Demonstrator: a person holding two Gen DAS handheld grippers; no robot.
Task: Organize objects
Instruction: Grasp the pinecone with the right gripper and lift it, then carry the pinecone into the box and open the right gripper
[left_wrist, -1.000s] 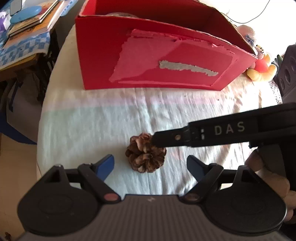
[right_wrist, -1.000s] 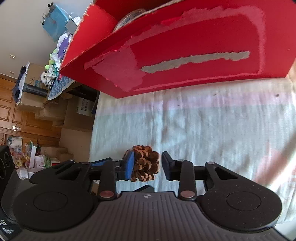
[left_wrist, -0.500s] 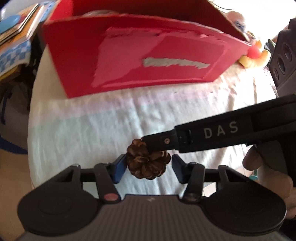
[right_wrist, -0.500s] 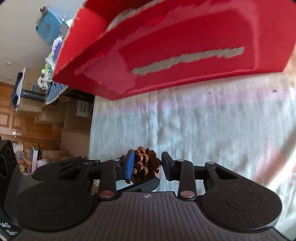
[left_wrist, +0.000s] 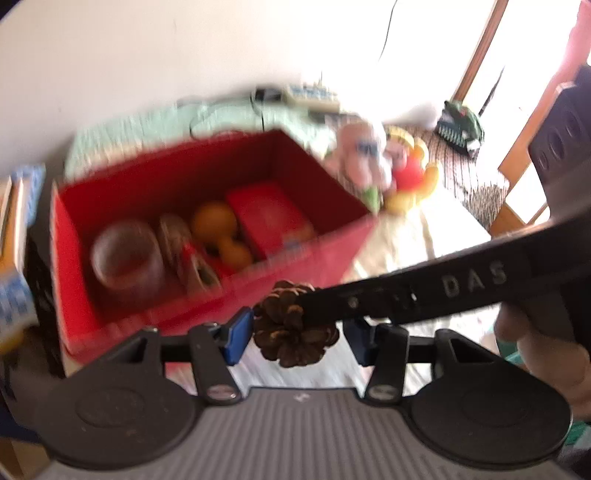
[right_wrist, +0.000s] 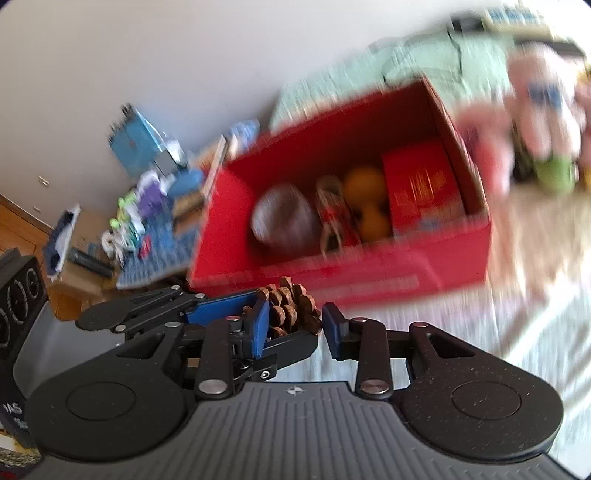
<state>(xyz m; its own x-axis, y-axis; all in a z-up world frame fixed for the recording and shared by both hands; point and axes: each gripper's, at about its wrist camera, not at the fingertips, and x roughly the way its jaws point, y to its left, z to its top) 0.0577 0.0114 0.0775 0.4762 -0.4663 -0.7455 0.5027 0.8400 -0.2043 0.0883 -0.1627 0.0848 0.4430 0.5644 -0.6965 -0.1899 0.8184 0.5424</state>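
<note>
1. Your left gripper (left_wrist: 297, 334) is clamped on the pine cone (left_wrist: 291, 328); its jaws closed onto it within the last second.
2. Your right gripper (right_wrist: 293, 325) grips the same pine cone from the other side.
3. The pine cone is off the cloth, just in front of the red box (left_wrist: 332, 254).
4. Inside the red box: glass jar (left_wrist: 125, 254), oranges (left_wrist: 216, 221), smaller red box (left_wrist: 269, 218).

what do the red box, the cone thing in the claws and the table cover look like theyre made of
Red box: looks like matte cardboard, judging by its thin flat walls and folded corners, though motion blur hides the detail.
Pine cone: natural woody scales, brown and dry, with paler tips.
Table cover: probably soft pale cloth with a dull finish; too blurred to tell the weave.
</note>
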